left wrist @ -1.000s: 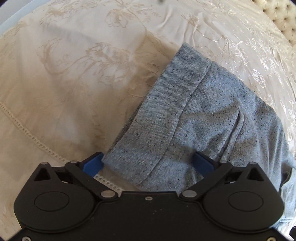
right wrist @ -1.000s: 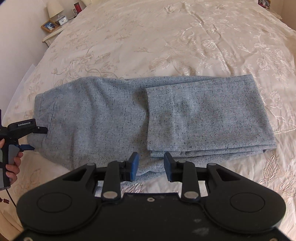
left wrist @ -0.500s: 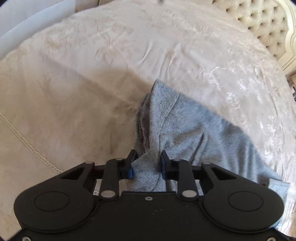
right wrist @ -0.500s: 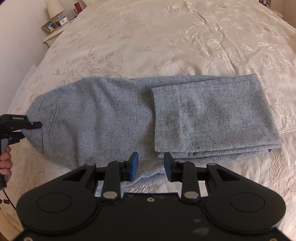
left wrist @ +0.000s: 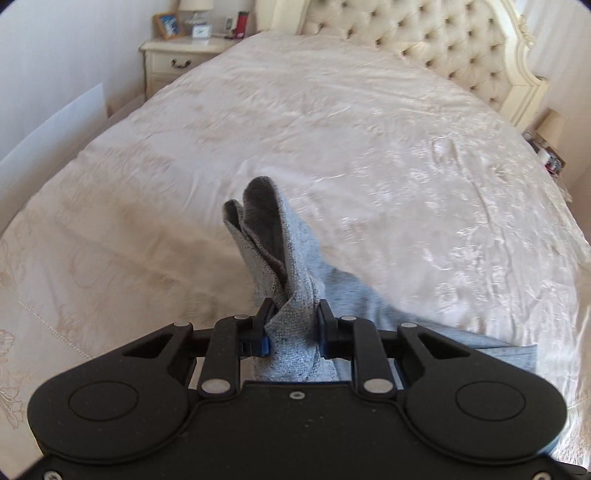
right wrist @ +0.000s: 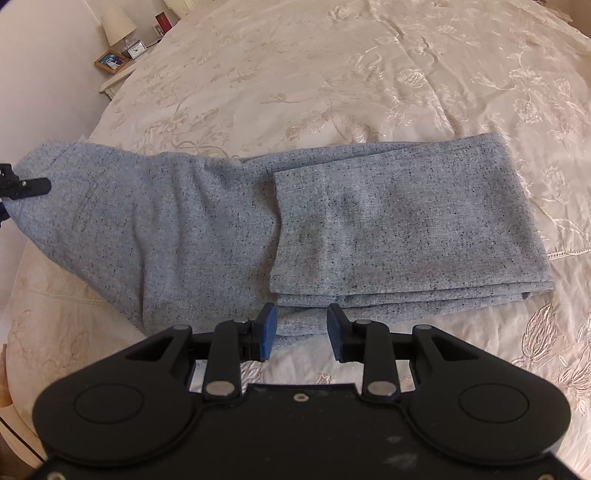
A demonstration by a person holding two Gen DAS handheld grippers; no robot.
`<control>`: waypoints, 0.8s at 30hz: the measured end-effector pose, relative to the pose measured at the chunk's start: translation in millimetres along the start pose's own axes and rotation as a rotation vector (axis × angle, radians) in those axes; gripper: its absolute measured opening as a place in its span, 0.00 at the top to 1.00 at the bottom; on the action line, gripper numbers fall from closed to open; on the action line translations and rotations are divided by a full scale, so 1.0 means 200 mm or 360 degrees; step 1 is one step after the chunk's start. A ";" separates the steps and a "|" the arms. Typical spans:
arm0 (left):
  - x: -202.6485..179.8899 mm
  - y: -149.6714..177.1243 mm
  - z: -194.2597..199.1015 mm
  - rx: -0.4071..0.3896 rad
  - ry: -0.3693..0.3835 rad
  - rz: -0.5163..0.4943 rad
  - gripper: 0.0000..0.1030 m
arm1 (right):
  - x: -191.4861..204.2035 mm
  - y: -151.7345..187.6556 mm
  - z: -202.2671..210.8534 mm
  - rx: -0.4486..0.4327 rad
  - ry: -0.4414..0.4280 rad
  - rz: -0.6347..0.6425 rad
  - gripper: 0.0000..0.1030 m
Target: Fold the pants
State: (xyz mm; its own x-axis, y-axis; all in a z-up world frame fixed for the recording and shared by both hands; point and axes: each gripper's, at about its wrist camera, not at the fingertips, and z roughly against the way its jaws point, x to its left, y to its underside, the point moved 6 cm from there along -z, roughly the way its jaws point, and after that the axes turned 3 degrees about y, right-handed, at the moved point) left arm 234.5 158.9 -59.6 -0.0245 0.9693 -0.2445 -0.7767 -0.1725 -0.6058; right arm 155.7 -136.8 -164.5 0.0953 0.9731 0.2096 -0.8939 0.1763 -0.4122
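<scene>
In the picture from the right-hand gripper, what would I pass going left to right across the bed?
The left gripper's tip pinching the waist end, then the grey pants, their folded-over leg section, and the bare cream bedspread.

No text, label, brand or number can be read in the two views. The small clock (right wrist: pixel 137 47) on the nightstand (left wrist: pixel 177 55) has a dial, but its figures are too small to tell. The picture frame (right wrist: pixel 110 62) beside it shows an image without any legible words. The red object (right wrist: pixel 163 19) near the lamp (right wrist: pixel 117 23) carries no print that can be made out
</scene>
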 end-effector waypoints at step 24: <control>-1.82 0.65 -0.46 0.0365 0.0274 -0.0468 0.87 | -1.26 -0.06 0.29 -0.0155 0.0002 -0.0282 0.67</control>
State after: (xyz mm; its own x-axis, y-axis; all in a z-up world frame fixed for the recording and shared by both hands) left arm 200.1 -232.0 -118.0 0.3104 0.9246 -0.2211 -0.8554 0.1702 -0.4892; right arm 116.7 -393.4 -160.5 0.2479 0.9258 0.2855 -0.8166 0.3583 -0.4526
